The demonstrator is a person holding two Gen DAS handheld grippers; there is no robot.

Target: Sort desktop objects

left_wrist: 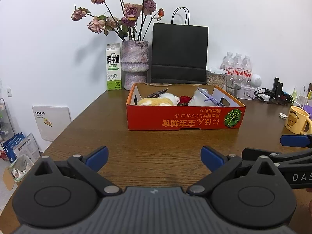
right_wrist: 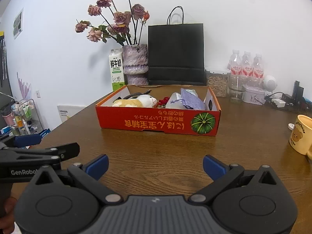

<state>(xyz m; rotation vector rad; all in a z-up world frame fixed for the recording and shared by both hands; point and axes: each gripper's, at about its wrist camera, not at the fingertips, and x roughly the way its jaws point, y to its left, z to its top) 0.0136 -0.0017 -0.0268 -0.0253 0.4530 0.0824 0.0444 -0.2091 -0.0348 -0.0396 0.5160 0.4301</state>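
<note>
A: Status, near to far?

B: Nearest: left gripper [left_wrist: 154, 157] is held low over the wooden table [left_wrist: 156, 142], jaws spread wide, nothing gripped; right gripper [right_wrist: 155, 165] is held the same way, jaws wide, nothing gripped; the two are seen side by side, each caught at the edge of the other's view.

A: Task items?

B: Bare tabletop is seen between the grippers and the orange cardboard box [left_wrist: 183, 117]; no loose item is seen on that stretch. Inside the box: a plush toy [left_wrist: 158, 100], a dark cable [left_wrist: 158, 93], something small and red [left_wrist: 184, 98], a purple drawstring pouch [right_wrist: 190, 99] lying on a pale bag.

A: Still out?

B: A yellow mug [left_wrist: 297, 120] and a small white cap [left_wrist: 282, 115] are seen on the right, well apart from the box; whether they are meant to be sorted cannot be told. Further back, by the wall: milk carton [left_wrist: 113, 67], vase [left_wrist: 135, 64], black paper bag [left_wrist: 179, 53], water bottles [left_wrist: 237, 64]; likely fixtures.

A: Progress?

B: Judged late stage, possibly done; at most the mug side is left.
</note>
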